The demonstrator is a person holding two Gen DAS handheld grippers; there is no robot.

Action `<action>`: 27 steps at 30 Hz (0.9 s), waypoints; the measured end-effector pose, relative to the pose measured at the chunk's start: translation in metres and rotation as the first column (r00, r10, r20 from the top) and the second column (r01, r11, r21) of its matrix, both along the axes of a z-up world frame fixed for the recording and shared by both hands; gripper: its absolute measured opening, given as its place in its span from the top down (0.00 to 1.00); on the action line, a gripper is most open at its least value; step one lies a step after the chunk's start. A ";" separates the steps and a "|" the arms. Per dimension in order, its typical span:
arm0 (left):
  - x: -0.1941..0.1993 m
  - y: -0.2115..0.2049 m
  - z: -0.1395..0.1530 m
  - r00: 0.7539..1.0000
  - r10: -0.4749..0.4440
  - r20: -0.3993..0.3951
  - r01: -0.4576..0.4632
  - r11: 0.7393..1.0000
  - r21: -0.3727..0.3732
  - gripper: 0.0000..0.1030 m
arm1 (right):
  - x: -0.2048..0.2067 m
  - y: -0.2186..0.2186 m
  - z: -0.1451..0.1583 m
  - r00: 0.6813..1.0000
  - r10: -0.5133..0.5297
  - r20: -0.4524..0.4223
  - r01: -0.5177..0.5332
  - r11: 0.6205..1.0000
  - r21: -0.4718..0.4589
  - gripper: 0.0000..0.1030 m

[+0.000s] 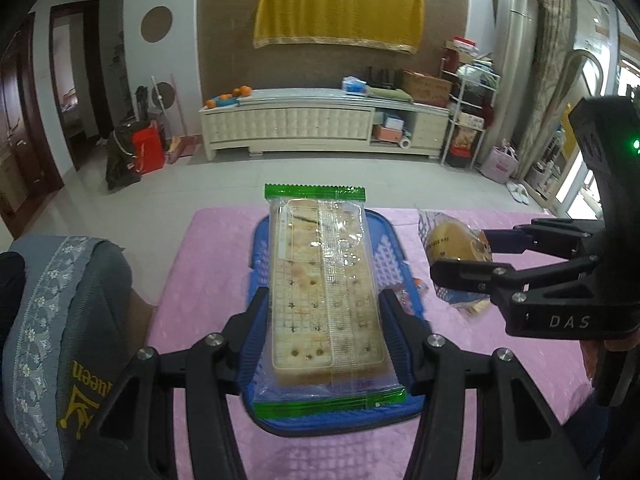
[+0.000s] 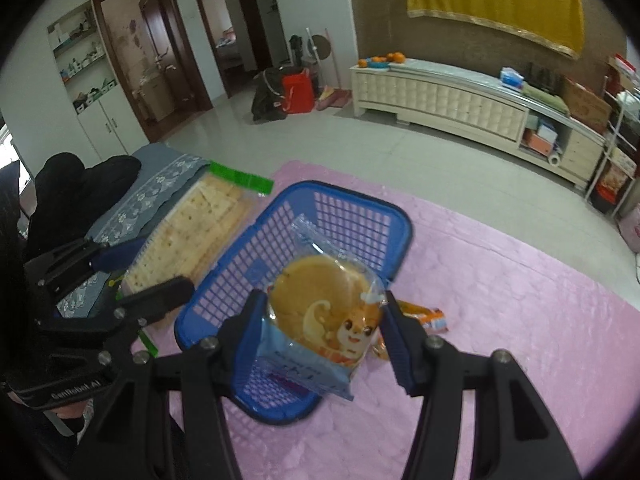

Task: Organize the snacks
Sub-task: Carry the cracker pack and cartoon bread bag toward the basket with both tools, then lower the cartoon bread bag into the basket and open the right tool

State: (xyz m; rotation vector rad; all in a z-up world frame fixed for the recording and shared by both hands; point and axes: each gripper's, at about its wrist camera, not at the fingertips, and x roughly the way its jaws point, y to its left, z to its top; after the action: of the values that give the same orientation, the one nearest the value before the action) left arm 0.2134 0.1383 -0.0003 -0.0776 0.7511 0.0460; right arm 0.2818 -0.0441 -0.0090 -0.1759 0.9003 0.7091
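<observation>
The left gripper (image 1: 324,336) had its jaws closed partway on a long cracker packet (image 1: 324,292) with green sealed ends, the blue pads pressing both long sides. The packet hung lifted directly above the blue basket (image 1: 386,256), which stood on the pink cloth (image 1: 520,380) covering the tabletop. The right gripper (image 2: 324,338) held a round biscuit pack (image 2: 324,312) printed with a cartoon squirrel, its jaws set moderately wide and clamped on the pack's two edges. From the right wrist view that pack hovered over the near half of the basket (image 2: 360,216); the basket's mesh floor looked empty there. Just right of the basket, a small orange wrapped snack (image 2: 428,316) lay on the cloth. Left of the basket sat a grey lace-trimmed cushion (image 1: 60,320).
</observation>
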 end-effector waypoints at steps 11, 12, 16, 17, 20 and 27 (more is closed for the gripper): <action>0.026 0.030 -0.023 0.998 0.040 -0.049 -0.040 0.999 -0.005 0.50 | 0.031 0.045 -0.042 0.997 0.041 -0.071 -0.044 0.998 -0.039 0.41; 0.027 0.032 -0.025 0.998 0.039 -0.051 -0.040 0.999 -0.007 0.50 | 0.035 0.047 -0.047 0.996 0.040 -0.078 -0.044 0.998 -0.045 0.41; 0.036 0.036 -0.032 0.998 0.037 -0.053 -0.038 0.999 -0.011 0.50 | 0.046 0.058 -0.058 0.995 0.040 -0.089 -0.046 0.997 -0.062 0.41; 0.038 0.036 -0.034 0.998 0.043 -0.053 -0.044 0.999 -0.010 0.50 | 0.047 0.061 -0.060 0.995 0.044 -0.084 -0.050 0.997 -0.063 0.41; 0.042 0.040 -0.037 0.997 0.043 -0.057 -0.045 0.999 -0.024 0.50 | 0.052 0.068 -0.064 0.995 0.053 -0.084 -0.059 0.996 -0.074 0.41; 0.041 0.043 -0.042 0.996 0.063 -0.068 -0.064 0.998 -0.017 0.50 | 0.065 0.080 -0.071 0.998 0.043 -0.056 -0.048 0.995 -0.088 0.20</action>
State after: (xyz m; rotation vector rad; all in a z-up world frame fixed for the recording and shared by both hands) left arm 0.2544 0.1813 -0.0426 -0.1182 0.8163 0.1023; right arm 0.3463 0.0357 -0.0803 -0.2588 0.9827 0.7187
